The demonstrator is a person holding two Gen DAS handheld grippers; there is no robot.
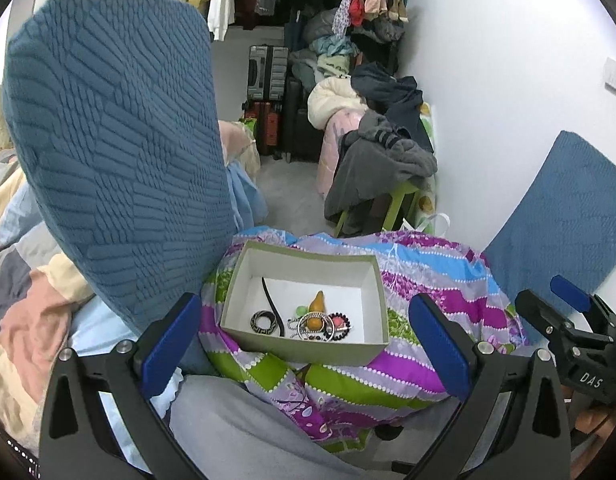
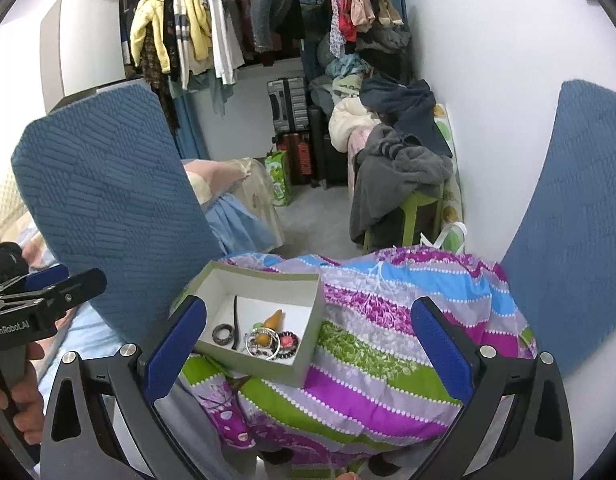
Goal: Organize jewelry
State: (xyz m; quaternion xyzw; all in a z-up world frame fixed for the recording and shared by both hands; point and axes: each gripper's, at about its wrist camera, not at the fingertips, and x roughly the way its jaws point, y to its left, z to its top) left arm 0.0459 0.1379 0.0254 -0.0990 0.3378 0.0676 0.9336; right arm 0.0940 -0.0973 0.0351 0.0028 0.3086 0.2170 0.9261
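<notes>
A shallow green box (image 1: 308, 350) with a white inside sits on a bright striped quilt (image 1: 424, 280). In it lie a dark patterned ring (image 1: 264, 322), a black cord (image 1: 271, 300), an amber pear-shaped pendant (image 1: 318, 303), silver bangles (image 1: 314, 325) and a beaded bracelet (image 1: 342, 325). My left gripper (image 1: 305, 346) is open and empty, hovering just in front of the box. My right gripper (image 2: 308, 354) is open and empty; in its view the box (image 2: 303, 362) lies by the left finger (image 2: 175, 354), with the jewelry (image 2: 267, 340) inside.
Blue textured cushions stand at the left (image 1: 115, 152) and right (image 1: 564, 232). A green stool piled with grey clothes (image 1: 388, 168), suitcases (image 1: 267, 92) and hanging clothes (image 2: 195, 32) fill the back. The right gripper shows at the left wrist view's right edge (image 1: 568, 320).
</notes>
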